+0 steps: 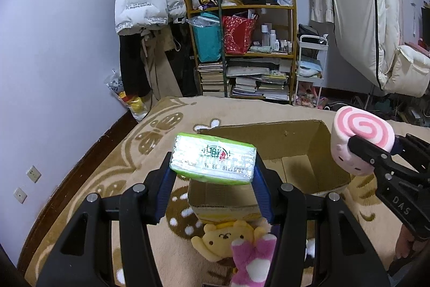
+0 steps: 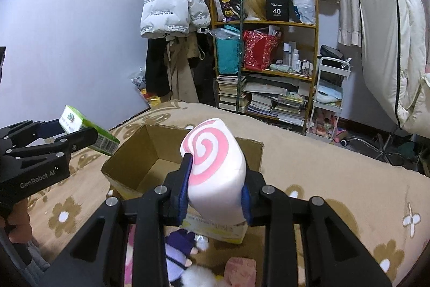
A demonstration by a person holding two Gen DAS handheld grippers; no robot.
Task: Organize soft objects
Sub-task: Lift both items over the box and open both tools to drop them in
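The cardboard box [image 1: 271,158] sits open-topped on a tan plush blanket [image 1: 150,141] patterned with brown and white flowers; its walls are plain matte brown board, the flaps folded out.

The left gripper [image 1: 213,179] has its blue-padded jaws clamped on a tissue pack [image 1: 213,162], a soft rectangular block in glossy, crinkled plastic film with a green border and a printed date along one edge. The pack is held in the air above the box's near-left corner, its long axis running side to side between the fingers and its broad printed face turned toward the camera. In the right wrist view the same pack [image 2: 88,131] tilts, barcoded end lower and nearer the box.

The right gripper [image 2: 216,190] is closed around a swirl plush [image 2: 215,171], a white, smooth-napped cylinder with a pink spiral on its flat end. It hovers over the box's near-right edge, the long axis roughly upright and leaning away, spiral end up. From the left wrist view the plush [image 1: 360,139] shows a small stitched face on its side.

On the blanket in front of the box lie a yellow bear plush [image 1: 225,238] and a fuzzy pink plush [image 1: 252,257], touching each other.
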